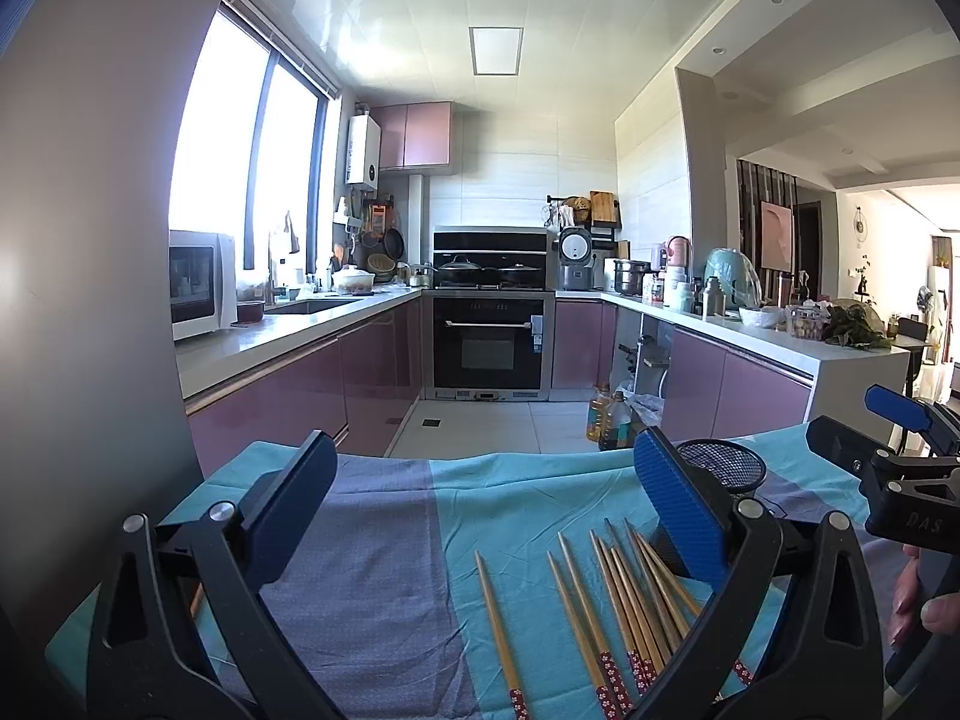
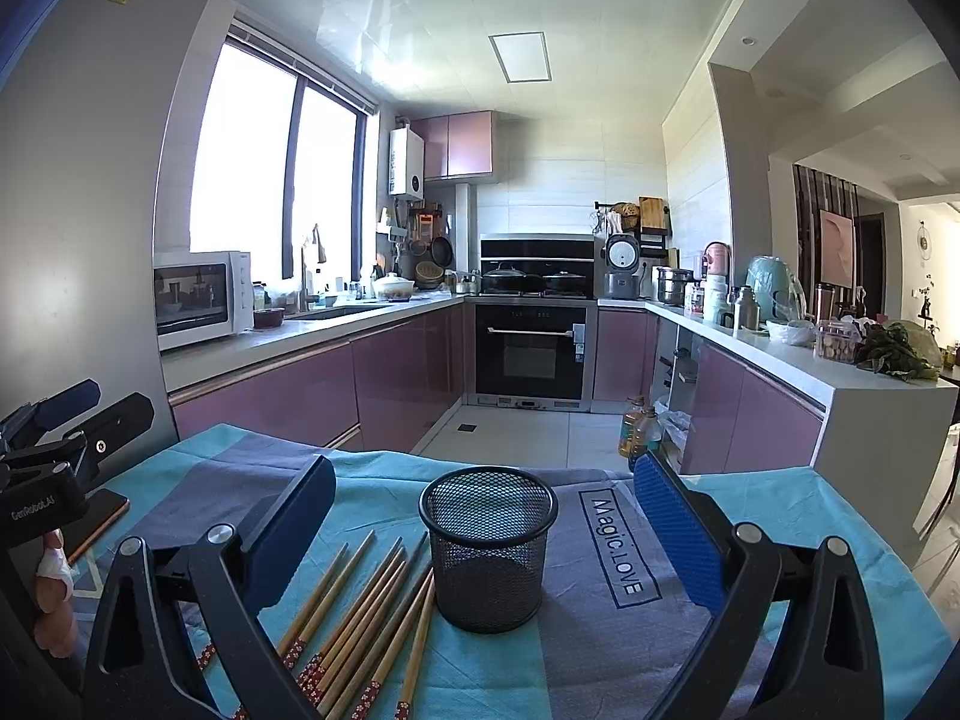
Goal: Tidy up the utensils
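On the teal-and-grey cloth [image 2: 600, 648] that covers the counter, your chopsticks [image 2: 366, 618] lie loose in a rough fan, none of them in the holder yet. Their long axes run roughly away from you, bare tips pointing toward the kitchen and the red flowered ends nearest you. Just to their right stands the black mesh holder [image 2: 489, 546], upright, mouth open and nothing showing inside; the nearest sticks lie close against its base, though you cannot tell whether they touch it.

From your left tongs [image 1: 480, 516] the chopsticks sit right of centre, mostly under the right-hand jaw, with one stick lying apart nearer the middle. From your right tongs [image 2: 486, 525] the holder sits squarely between the jaws and the sticks lie low and left. Both tongs are spread wide and grip nothing.

By my reading the left tongs are nearer the sticks. Because the sticks lie along the tongs' line, the jaws would close across a shaft rather than along it.
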Motion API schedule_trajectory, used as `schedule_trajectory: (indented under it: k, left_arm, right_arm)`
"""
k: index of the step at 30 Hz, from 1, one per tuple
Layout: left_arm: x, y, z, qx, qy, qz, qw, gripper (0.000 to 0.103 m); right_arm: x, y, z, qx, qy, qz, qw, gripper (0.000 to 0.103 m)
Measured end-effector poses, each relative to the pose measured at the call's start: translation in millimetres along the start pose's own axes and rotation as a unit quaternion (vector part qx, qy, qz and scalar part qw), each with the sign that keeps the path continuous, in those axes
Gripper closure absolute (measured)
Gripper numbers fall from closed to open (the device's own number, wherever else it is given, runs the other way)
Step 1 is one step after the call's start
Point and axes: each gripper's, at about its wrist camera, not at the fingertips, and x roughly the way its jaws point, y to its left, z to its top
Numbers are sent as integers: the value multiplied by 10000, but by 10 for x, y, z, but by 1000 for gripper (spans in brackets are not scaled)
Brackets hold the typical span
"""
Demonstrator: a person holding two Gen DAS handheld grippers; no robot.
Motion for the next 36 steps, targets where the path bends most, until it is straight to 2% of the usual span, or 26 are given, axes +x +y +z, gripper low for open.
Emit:
schedule_trajectory:
  k: [36]
  left_arm:
    - [-27, -24, -9, 33, -37, -53, 10000, 5]
  right_arm:
    - [47, -52, -4, 92, 20, 8, 10000, 7]
